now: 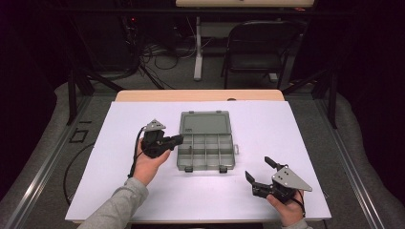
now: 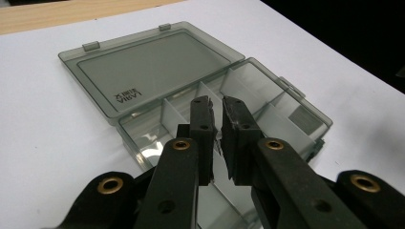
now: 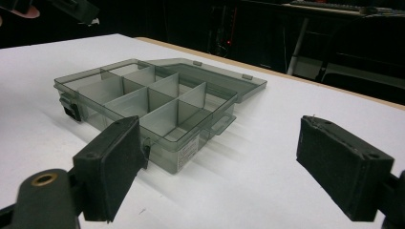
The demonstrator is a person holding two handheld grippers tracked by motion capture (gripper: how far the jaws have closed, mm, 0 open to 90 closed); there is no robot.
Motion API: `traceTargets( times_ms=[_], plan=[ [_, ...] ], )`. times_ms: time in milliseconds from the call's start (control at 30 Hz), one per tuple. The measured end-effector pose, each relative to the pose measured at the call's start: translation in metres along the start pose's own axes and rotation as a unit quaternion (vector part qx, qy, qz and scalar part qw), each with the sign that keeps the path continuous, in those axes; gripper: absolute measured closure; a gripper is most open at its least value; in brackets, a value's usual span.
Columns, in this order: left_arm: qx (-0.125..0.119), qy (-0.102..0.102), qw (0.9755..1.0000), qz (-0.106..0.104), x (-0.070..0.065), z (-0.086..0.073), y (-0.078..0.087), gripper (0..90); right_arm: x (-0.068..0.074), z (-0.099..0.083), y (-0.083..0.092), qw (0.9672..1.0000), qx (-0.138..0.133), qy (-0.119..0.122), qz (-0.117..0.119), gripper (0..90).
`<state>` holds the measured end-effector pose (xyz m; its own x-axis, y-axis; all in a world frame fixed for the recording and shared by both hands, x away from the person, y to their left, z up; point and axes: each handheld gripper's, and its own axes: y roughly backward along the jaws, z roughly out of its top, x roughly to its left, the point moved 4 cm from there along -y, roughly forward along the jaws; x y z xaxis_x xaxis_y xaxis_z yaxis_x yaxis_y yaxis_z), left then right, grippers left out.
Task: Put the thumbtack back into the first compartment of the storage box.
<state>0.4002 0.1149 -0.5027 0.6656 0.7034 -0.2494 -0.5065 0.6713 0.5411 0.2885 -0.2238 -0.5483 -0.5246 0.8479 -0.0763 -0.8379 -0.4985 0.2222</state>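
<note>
A smoky clear plastic organizer box (image 1: 206, 151) lies open in the middle of the white table, its lid (image 1: 205, 122) folded flat behind it. Its divided compartments (image 3: 143, 93) look empty. My left gripper (image 1: 180, 139) is shut, its tips at the box's left edge. In the left gripper view, the jaws (image 2: 217, 102) stand nearly pressed together just above the near compartments, and I see nothing between them. My right gripper (image 1: 258, 168) rests low on the table to the right front of the box. Its jaws (image 3: 224, 152) are wide open, empty and pointed toward the box.
The white sheet (image 1: 267, 124) covers most of a wooden table, whose back edge (image 1: 200, 95) shows beyond it. A latch tab (image 1: 236, 149) sticks out from the box's right side. A folding chair (image 1: 260, 45) and cables stand on the floor behind the table.
</note>
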Motion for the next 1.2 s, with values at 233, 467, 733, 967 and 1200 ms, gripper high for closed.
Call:
traceTargets(
  times_ms=[233,467,733,967,1200],
  plan=[
    [0.022,0.018,0.9996,0.009,0.012,0.003,-0.018,83.6,0.0,0.0,0.0,1.0,-0.001,0.0,-0.001,15.2],
    [0.049,0.032,0.9982,0.009,0.018,-0.001,-0.032,83.6,0.0,0.0,0.001,1.0,-0.001,0.001,-0.002,15.3],
    [0.076,0.026,0.9966,0.022,0.016,-0.004,-0.047,83.6,0.0,0.0,0.001,1.0,0.0,0.001,-0.002,15.3],
    [0.093,0.028,0.9947,0.034,0.021,-0.008,-0.058,83.6,0.0,0.0,0.001,1.0,0.0,0.001,-0.001,15.3],
    [0.097,0.028,0.9941,0.038,0.022,-0.009,-0.06,83.5,0.0,0.0,0.001,1.0,0.0,0.002,-0.001,15.3]
  ],
)
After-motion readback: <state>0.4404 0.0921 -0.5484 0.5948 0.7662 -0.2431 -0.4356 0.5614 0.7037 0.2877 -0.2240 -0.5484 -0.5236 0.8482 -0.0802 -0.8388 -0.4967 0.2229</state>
